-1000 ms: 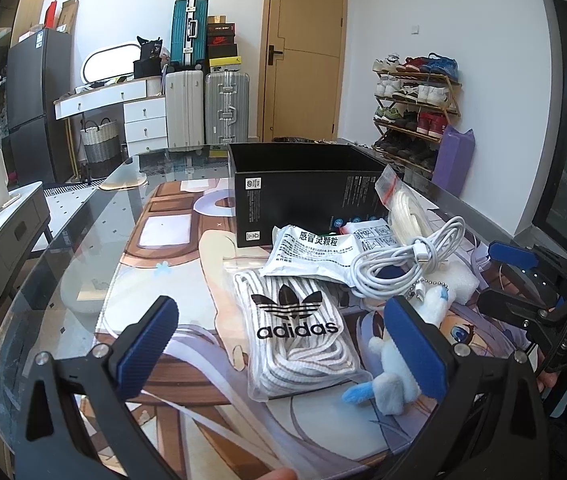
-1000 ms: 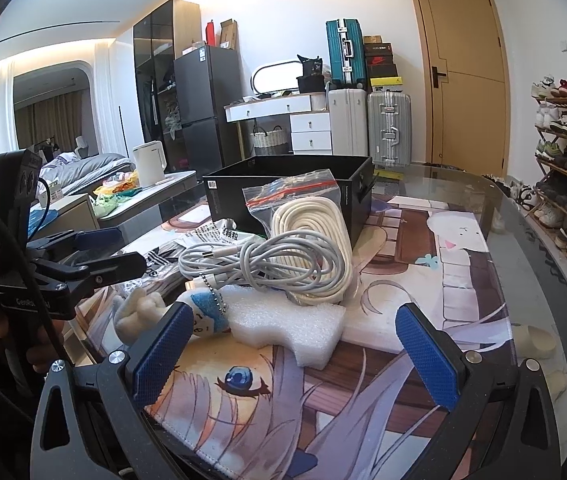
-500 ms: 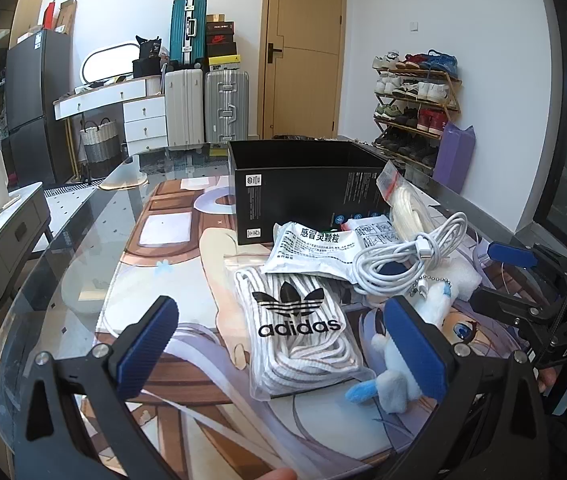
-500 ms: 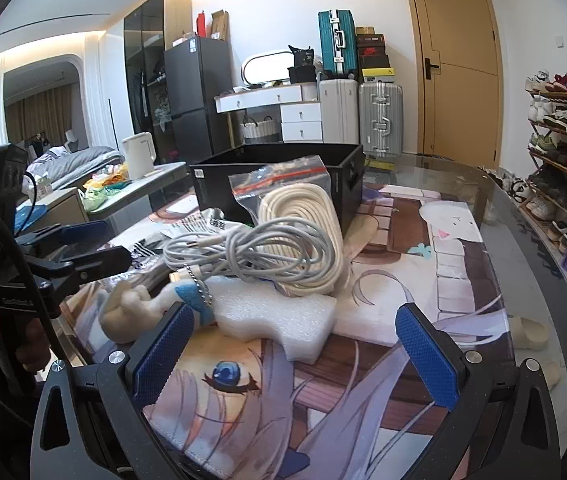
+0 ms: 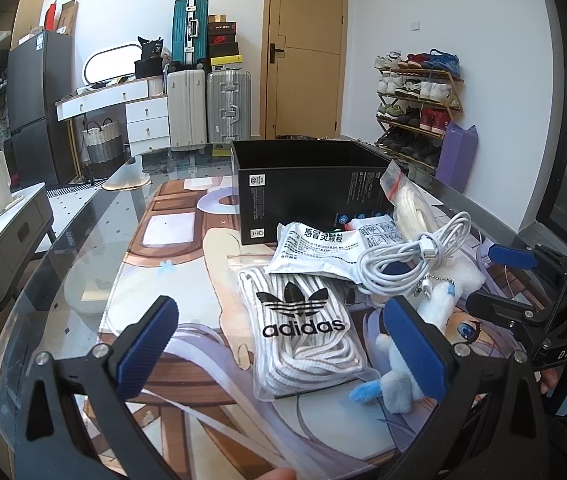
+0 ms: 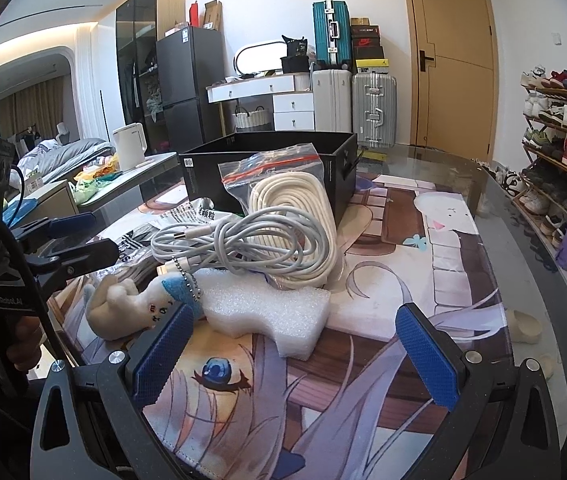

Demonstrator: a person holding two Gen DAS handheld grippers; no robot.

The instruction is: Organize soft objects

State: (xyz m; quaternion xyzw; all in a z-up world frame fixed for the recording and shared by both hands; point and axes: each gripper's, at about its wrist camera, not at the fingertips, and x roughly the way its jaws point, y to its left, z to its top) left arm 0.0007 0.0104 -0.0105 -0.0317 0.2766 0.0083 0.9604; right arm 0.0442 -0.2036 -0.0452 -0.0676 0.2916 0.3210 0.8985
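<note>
Left hand-held gripper (image 5: 283,352): jaws spread wide and empty, hovering low over the near edge of the tabletop, with the adidas bag straight ahead between its pads.
Right hand-held gripper (image 6: 297,356): likewise wide and empty, facing the foam block from the other side of the pile.
Tabletop (image 5: 83,264): glass with a printed mat; all the soft things lie bunched together in front of the box.
Black box (image 5: 307,184): open-topped, standing just behind the pile; probably where the things should go.
Adidas bag (image 5: 303,328): clear pouch of white cord, flat and nearest the left jaws. The person does best to pinch it across the middle so it does not sag.
Rope bag (image 6: 295,208): leans against the box wall.
Foam block (image 6: 271,312): touches the plush; a light squeeze suffices.
White cable (image 6: 243,244): looped on top, apt to snag whatever is lifted beneath.
Plush toy (image 6: 131,304): small, its bead chain lying near the cable.
</note>
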